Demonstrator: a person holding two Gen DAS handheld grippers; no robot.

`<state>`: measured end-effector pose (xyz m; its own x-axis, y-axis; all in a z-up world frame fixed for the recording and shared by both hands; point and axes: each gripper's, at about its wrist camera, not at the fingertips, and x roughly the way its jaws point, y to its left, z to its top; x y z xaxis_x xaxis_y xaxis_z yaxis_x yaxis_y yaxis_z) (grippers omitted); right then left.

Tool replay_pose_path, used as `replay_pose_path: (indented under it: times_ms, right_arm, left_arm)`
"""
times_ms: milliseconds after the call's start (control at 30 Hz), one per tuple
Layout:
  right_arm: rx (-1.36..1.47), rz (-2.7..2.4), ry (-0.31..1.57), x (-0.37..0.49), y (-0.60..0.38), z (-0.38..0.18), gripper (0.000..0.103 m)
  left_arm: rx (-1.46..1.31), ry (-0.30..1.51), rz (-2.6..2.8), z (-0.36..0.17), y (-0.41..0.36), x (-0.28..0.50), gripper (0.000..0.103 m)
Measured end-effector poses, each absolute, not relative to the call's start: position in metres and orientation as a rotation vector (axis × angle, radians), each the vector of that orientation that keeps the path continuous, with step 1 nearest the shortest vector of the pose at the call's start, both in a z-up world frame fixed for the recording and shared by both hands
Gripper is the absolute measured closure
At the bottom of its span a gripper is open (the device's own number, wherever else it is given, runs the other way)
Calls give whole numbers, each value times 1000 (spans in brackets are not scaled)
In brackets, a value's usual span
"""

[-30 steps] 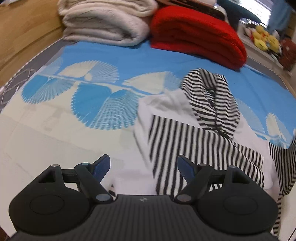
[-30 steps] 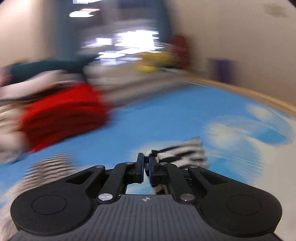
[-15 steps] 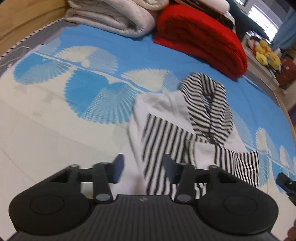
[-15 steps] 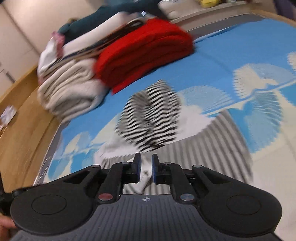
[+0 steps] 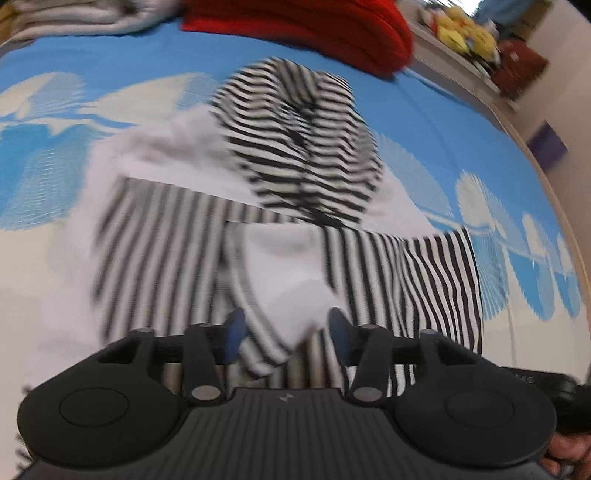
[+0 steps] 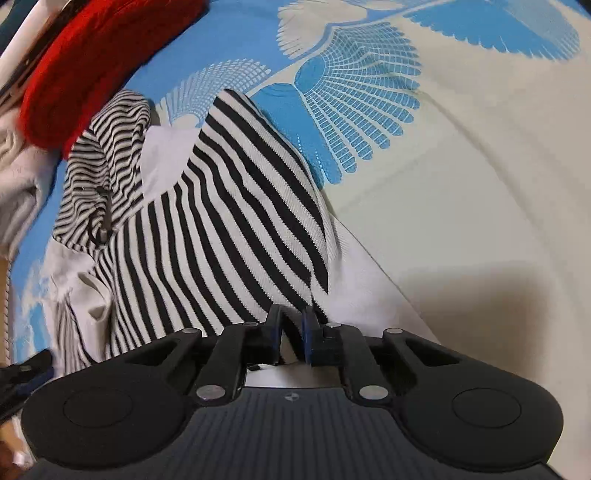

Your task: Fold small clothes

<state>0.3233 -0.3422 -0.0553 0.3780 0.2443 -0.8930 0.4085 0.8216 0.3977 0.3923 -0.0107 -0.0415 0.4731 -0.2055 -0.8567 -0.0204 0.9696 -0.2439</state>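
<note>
A: Where did the striped hoodie (image 5: 291, 155) lie?

B: Spread on the blue patterned bedsheet (image 6: 354, 88), directly ahead of both tools, hood toward the red blanket (image 5: 314, 29).

A: And the left gripper (image 5: 286, 328)?

B: Fingers apart, a white fold of the garment sitting between them.

A: The right gripper (image 6: 293, 326)?

B: Fingers nearly together at the striped hem; whether they pinched fabric, I couldn't tell.

No readable txt, labels or nos. anywhere; only a tiny logo mark on each gripper body, too small to ID.
</note>
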Motion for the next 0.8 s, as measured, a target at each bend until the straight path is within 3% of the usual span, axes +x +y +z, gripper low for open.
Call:
replay_pose_path:
  times_ms: [33,133,167,233,267,300,433,567,633,800]
  right_arm:
    - [615,-103,1203,323,-339,-51,89]
    - [566,-75,1194,324,-334,-42,85]
    - [565,-69,1194,324,-333,-40,85]
    - [573,-69,1196,329,-332,-40,85]
    - [576,-70,1195,329,-333,-39,85]
    - [579,-70,1192,328,-336,-37,85]
    - [585,-69,1182,334,-333,-35,85]
    - [564,-66,1174,337,-326,-28,85]
    - [552,-73,1172,338,-324,-27,85]
    - [546,-94,1188,339,-325,-32,85]
  left_arm:
    - [-203,1082,-117,-48,-19,395,33]
    - [-94,1109,-97,-73,-38,403,34]
    - [-44,1112,-72,-79,-39,404,39]
    - [3,1098,11,-80,-29,405,70]
    - [-33,1090,70,-75,-17,404,79]
    - [-105,1076,152,-65,0,402,82]
    - [-417,1034,329,-36,69,381,81]
    - [-633,1128,263,-55,104,381,77]
    - [-667,1157,232,-63,112,387,69]
    - [-630,1219,174,-78,112,400,68]
